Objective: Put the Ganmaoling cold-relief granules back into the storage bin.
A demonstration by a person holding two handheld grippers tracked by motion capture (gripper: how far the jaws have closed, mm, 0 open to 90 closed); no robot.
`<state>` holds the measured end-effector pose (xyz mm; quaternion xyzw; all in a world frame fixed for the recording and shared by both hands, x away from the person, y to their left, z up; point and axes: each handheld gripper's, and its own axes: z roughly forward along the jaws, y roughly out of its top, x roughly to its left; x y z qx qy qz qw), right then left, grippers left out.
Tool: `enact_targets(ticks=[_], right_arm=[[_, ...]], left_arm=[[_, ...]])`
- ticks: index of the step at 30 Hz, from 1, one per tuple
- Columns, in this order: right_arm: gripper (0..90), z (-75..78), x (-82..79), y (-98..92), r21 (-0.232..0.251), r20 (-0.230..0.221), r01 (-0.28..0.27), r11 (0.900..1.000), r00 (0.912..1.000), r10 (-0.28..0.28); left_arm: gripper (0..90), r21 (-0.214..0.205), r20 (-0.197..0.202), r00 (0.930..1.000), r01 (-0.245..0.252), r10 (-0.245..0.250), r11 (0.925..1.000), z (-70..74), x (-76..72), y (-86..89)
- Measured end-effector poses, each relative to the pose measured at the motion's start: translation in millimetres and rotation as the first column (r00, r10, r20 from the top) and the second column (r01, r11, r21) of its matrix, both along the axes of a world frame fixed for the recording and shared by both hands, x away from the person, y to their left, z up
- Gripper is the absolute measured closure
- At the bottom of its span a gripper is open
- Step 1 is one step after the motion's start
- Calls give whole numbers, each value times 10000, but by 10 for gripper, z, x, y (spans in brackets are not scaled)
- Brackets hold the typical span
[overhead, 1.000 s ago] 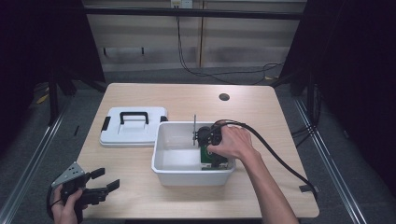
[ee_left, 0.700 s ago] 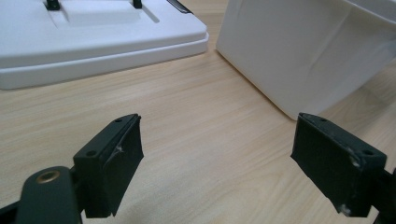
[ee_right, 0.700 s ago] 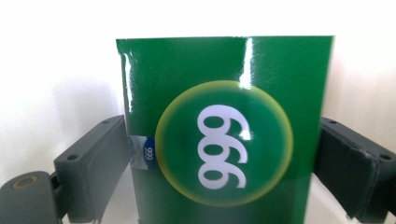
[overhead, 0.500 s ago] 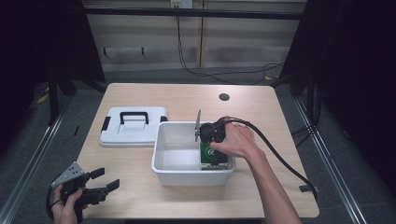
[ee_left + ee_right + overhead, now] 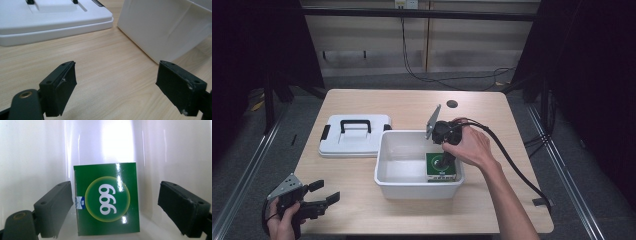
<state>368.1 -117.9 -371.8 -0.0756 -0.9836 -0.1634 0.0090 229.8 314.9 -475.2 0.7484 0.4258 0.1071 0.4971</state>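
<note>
A green box [image 5: 107, 197] with "999" in a yellow circle lies flat on the floor of a white bin [image 5: 412, 187], near the bin's right wall [image 5: 440, 167]. My right gripper [image 5: 115, 207] points down into the bin and stands open around the box. Its left jaw is close beside the box's left edge, and its right jaw is well clear. A hand holds this gripper [image 5: 443, 161] over the bin's right side. My left gripper [image 5: 324, 194] rests open at the table's front left corner, with nothing between its jaws [image 5: 117, 85].
A white lid [image 5: 354, 135] with a black handle lies flat left of the bin [image 5: 165, 27], and it shows again in the left gripper view [image 5: 50, 17]. A dark round hole [image 5: 452, 104] sits near the table's far edge. The right gripper's black cable [image 5: 512, 165] trails off the right side.
The right hand and gripper have lifted a little and drawn back toward the bin's far side, so more of the green box shows. The left gripper has not moved.
</note>
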Motion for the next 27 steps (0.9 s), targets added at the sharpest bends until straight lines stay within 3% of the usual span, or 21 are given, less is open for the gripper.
enact_targets(ticks=[2,4,8,10,13,18,19,21,24,27], right_arm=[[136,16,-3,-7,-88,45,337,9994,9994,-336],[136,20,-22,-13,-159,443,381,9991,9983,-374],[147,71,-87,-41,452,778,767,9960,9937,-801],[146,116,-123,-81,1022,1035,1067,9890,9877,-1173],[144,155,-143,-162,1600,1092,1140,9805,9852,-1324],[141,171,-191,-283,1632,1085,1200,9793,9844,-1387],[157,158,-234,-360,1696,779,1179,9784,9881,-1325],[154,153,-245,-389,1770,733,1228,9765,9878,-1375],[149,149,-308,-558,2427,733,1469,9589,9829,-1691],[154,157,-371,-666,2763,962,1462,9499,9792,-1787]], left_arm=[[158,17,40,10000,-1,1,10000,6,-2,2],[159,25,80,10000,33,-33,10000,15,-12,-4],[158,42,89,9999,93,-93,9999,16,-22,-12],[158,49,91,9999,60,-60,10000,18,-25,-7],[158,93,98,9999,61,-62,9999,15,-22,-4],[159,34,61,10000,7,-8,10000,16,-13,-1],[158,54,51,10000,48,-49,10000,17,-17,-7],[158,64,59,10000,57,-57,10000,18,-19,-9],[159,57,43,10000,34,-34,10000,16,-20,-6],[158,51,41,10000,37,-37,10000,16,-17,-5]])
